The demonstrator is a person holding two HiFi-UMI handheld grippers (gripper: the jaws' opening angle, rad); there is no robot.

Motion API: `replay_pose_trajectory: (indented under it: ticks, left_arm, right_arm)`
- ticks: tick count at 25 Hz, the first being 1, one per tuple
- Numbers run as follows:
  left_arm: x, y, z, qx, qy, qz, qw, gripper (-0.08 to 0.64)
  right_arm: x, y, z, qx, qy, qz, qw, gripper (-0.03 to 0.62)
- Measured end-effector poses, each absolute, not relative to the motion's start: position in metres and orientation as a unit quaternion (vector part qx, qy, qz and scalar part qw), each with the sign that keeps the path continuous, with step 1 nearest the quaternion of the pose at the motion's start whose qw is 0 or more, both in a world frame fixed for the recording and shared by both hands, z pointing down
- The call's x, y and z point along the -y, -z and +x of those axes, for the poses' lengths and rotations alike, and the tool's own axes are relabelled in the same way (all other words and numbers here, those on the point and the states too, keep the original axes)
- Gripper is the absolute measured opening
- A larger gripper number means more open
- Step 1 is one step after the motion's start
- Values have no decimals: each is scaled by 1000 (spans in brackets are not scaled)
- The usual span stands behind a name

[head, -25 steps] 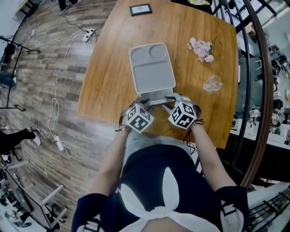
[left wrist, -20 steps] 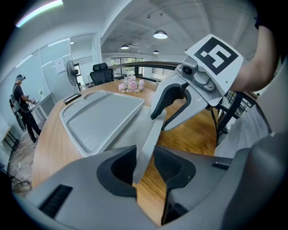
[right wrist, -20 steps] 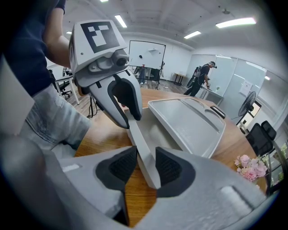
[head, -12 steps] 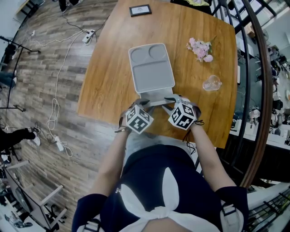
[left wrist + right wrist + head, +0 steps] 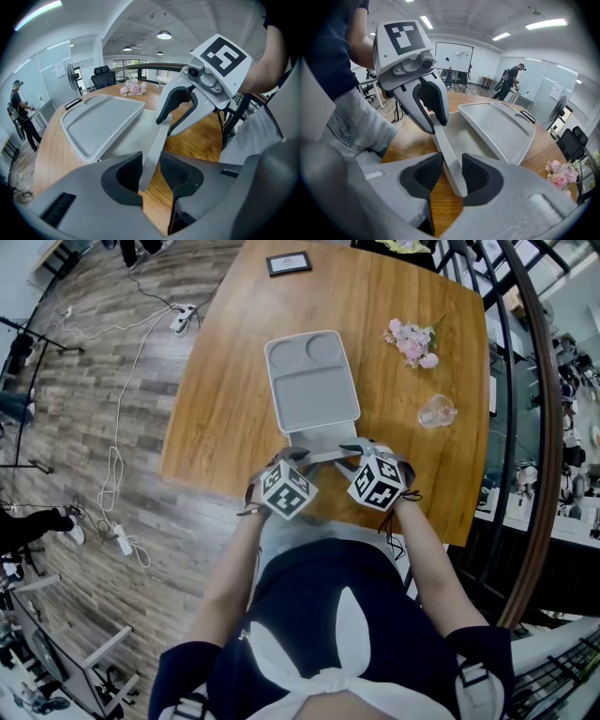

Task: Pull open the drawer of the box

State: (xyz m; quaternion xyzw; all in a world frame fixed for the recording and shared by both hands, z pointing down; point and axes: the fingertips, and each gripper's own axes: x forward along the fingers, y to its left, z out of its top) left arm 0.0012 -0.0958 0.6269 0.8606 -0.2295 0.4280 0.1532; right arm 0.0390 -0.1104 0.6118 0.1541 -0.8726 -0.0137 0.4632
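While I pinch the drawer [image 5: 318,439] front lip with left gripper [image 5: 298,454] and right gripper [image 5: 351,448], all 4 fingers [image 5: 127,172] narrow on it, drawer sticks part-out just below the box [image 5: 312,381], centre frame.

An open office — glass partitions [image 5: 548,89], a whiteboard [image 5: 453,58], swivel chairs [image 5: 103,75] (a standing fan [image 5: 71,74] too) under ceiling strip lights [image 5: 544,23].

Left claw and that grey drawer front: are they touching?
Touching. The left gripper view shows the left claw closed on the drawer front, pressing it from both sides with no gap.
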Motion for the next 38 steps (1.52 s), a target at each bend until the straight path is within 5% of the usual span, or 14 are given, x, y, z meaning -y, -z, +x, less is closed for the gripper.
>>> replay_pose_trajectory:
  ticks: [38]
  left_arm:
    - [40, -623, 2, 200, -431, 867, 151, 121]
  right_arm:
    - [55, -609, 40, 860, 9, 166, 482, 126]
